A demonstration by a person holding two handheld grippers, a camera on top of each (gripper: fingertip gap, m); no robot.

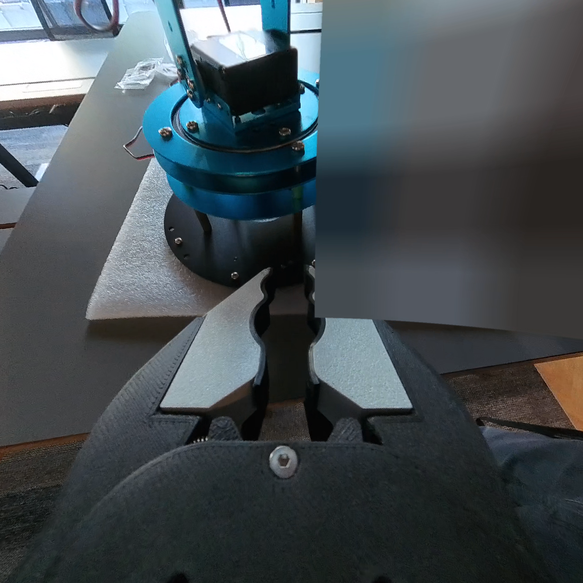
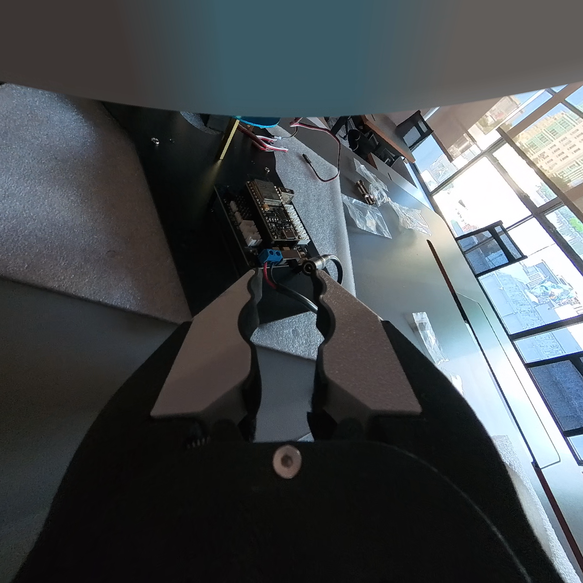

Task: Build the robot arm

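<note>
My left gripper (image 1: 288, 274): jaws apart, empty, tips at black base plate (image 1: 202, 252) of blue arm (image 1: 227, 151), 12 o'clock. My right gripper (image 2: 285, 276): jaws apart, straddling power lead (image 2: 303, 299); circuit board (image 2: 268, 217) at 12. Risk: snagging lead, tugging board.

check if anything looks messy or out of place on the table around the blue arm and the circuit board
Mostly loose ends: red-white-black servo wires lie unplugged on the foam sheet beyond the circuit board, and small plastic bags lie scattered on the table. The blue arm base stands upright, undamaged.
</note>
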